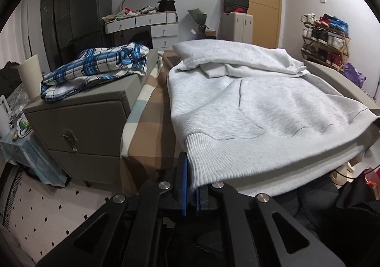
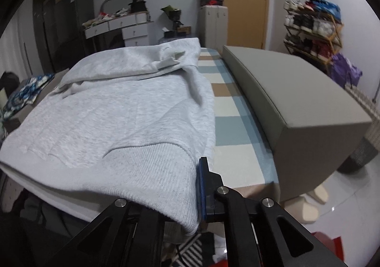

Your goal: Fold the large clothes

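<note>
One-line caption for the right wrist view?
Right gripper shut on the ribbed hem corner of a grey hoodie spread on a checked bedsheet.

Matt grey fleece sweatshirt (image 1: pixel 249 100) with ribbed hem; smooth leatherette nightstand (image 1: pixel 80 122).

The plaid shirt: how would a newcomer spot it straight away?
Start at the checked bed, where the grey sweatshirt lies. Left of it stands a grey drawer cabinet. The plaid shirt sits bundled on top, the only blue-and-white checked garment.

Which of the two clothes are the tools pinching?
The plain grey sweatshirt, pinched at its ribbed hem by the left tool and right tool. The blue checked shirt lies untouched on the cabinet.
</note>
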Tool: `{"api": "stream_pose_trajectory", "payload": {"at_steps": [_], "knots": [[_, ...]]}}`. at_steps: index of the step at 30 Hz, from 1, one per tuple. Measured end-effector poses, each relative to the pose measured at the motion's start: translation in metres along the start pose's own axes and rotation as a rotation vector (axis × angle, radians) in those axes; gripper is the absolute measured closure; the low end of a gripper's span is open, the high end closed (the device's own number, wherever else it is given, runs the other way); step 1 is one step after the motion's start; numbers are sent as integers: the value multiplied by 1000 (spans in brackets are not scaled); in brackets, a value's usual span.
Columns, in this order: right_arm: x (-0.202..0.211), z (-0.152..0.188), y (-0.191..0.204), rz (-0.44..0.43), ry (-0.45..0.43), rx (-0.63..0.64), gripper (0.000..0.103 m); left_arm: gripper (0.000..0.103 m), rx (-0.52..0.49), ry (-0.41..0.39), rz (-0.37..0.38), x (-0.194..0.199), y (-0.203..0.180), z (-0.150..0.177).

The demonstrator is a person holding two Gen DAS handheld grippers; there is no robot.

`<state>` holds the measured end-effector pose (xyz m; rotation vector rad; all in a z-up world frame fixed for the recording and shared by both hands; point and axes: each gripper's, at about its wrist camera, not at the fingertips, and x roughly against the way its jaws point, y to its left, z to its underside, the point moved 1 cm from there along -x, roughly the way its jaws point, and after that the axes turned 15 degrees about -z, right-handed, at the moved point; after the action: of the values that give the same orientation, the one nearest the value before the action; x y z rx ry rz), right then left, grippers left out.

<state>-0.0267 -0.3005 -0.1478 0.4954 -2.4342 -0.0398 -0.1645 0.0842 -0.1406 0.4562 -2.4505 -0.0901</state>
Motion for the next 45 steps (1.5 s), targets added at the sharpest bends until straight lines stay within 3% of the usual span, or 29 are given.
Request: {"api": "stream_pose_trajectory", "payload": {"at_steps": [9, 13, 17, 23, 28, 34, 38, 40, 42, 43, 44, 45], "knots": [[45, 13, 8, -40, 66, 99, 97, 103, -18, 41, 44, 16, 18, 8], [51, 8, -5, -118, 3, 20, 97, 103, -29, 14, 70, 21, 17, 0], [48, 3, -15, -136, -20, -23, 97, 103, -21, 12, 75, 15, 12, -3], [53, -19, -8, -144, -81, -2, 97, 103, 10, -61, 102, 16, 17, -27], [49, -60, -2, -121, -147, 28, 97, 103, 109, -150, 128, 5, 24, -64], [4, -137, -19, -78, -169, -28, 97, 103, 111, -243, 121, -34, 1, -131], [-59, -202, -56, -155, -138, -238, 96, 103, 140, -211, 94, -88, -27, -194], [-109, -234, -80, -216, -45, -373, 91, 103, 163, -180, 78, -115, -34, -216], [-141, -251, -99, -210, -61, -438, 83, 99, 167, -98, 52, -158, -43, -239], [-160, -259, -107, -166, -46, -439, 55, 90, 168, -52, 46, -173, -44, -240], [-177, -263, -113, -127, -8, -435, 37, 81, 164, 19, 37, -194, -46, -242], [-188, -263, -116, -106, 13, -434, 37, 75, 164, 116, 19, -220, -48, -242]]}}
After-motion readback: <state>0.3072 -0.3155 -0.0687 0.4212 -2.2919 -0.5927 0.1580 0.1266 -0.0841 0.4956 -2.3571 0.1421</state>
